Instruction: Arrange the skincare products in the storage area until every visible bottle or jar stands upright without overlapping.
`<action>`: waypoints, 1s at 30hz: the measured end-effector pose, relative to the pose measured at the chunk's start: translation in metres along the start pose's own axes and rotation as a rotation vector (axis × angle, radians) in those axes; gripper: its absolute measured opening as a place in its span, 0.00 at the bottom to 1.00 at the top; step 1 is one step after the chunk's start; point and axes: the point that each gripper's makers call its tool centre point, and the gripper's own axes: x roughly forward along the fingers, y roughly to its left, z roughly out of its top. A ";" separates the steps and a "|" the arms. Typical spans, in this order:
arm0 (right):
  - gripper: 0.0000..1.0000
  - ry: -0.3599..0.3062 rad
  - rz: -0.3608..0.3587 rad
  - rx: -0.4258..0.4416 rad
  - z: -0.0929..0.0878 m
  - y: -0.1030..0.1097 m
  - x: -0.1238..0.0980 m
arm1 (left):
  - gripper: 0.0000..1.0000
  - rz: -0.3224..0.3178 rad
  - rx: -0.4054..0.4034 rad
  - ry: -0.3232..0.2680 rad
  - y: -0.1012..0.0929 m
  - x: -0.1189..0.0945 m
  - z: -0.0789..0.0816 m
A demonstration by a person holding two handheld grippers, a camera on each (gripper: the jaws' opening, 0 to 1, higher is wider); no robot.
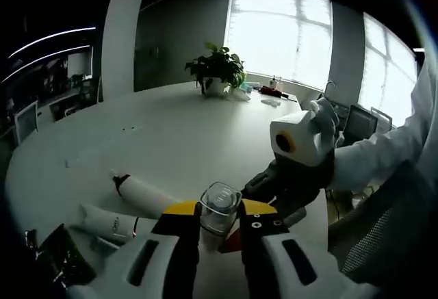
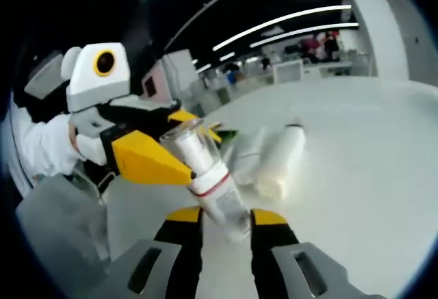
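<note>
A white bottle (image 1: 219,211) with a clear cap and a red band is held off the table, tilted. My left gripper (image 1: 219,225) is shut on its cap end, a yellow-tipped jaw on each side. In the right gripper view the same bottle (image 2: 213,179) runs from the left gripper (image 2: 171,141) down to my right gripper (image 2: 227,215), whose jaws press on its base. The right gripper (image 1: 274,183) comes in from the right in the left gripper view. Two white tubes (image 1: 144,193) (image 1: 109,225) lie flat on the table; they are also in the right gripper view (image 2: 282,157) (image 2: 248,154).
The round white table (image 1: 157,128) stretches away, with a potted plant (image 1: 217,72) and small items at its far edge. A dark packet (image 1: 61,258) lies near the tubes at the front left. A person's white sleeve (image 1: 383,148) and office chairs are at the right.
</note>
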 end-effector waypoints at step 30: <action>0.26 0.083 0.010 0.003 -0.007 -0.008 -0.031 | 0.33 -0.013 -0.027 -0.026 0.000 -0.019 0.003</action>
